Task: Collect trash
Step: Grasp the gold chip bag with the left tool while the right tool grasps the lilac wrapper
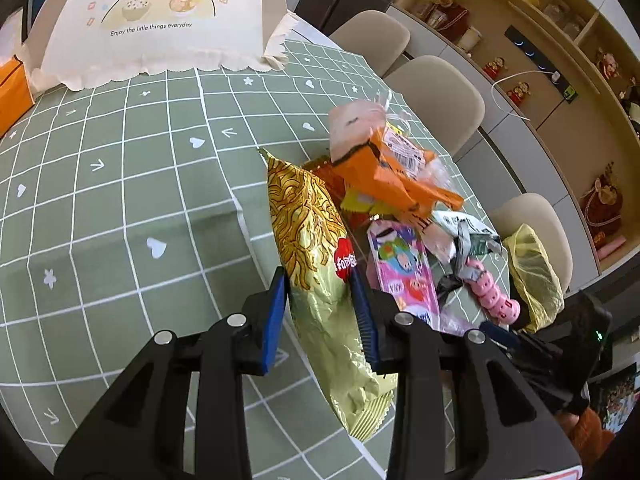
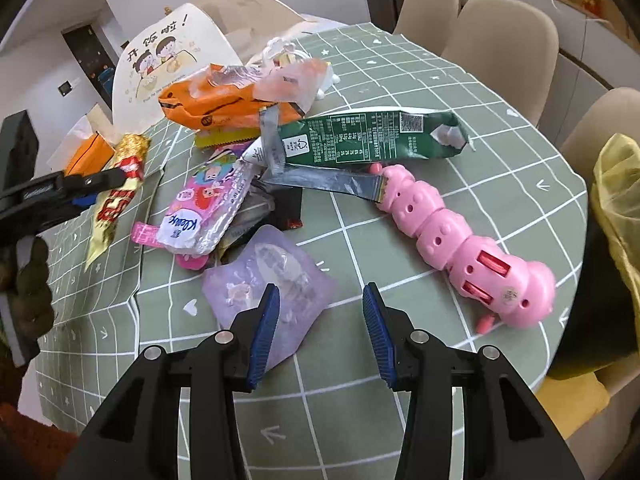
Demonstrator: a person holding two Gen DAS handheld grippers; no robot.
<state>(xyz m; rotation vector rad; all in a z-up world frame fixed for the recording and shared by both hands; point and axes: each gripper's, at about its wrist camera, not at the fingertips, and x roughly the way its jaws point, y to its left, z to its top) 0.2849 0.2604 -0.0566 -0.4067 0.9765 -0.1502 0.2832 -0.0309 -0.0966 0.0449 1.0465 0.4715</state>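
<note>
My left gripper is shut on a gold snack bag, which passes between its blue pads; the bag also shows in the right wrist view. Beside it lie a pink wrapper, an orange wrapper and a green-and-silver wrapper. My right gripper is open and empty, just above the tablecloth, with a lilac plastic pouch under its left finger. A pink toy caterpillar lies to its right.
The round table has a green grid tablecloth. A white mesh food cover stands at the back. Beige chairs ring the far side. A yellow bag hangs at the table's right edge. An orange box is far left.
</note>
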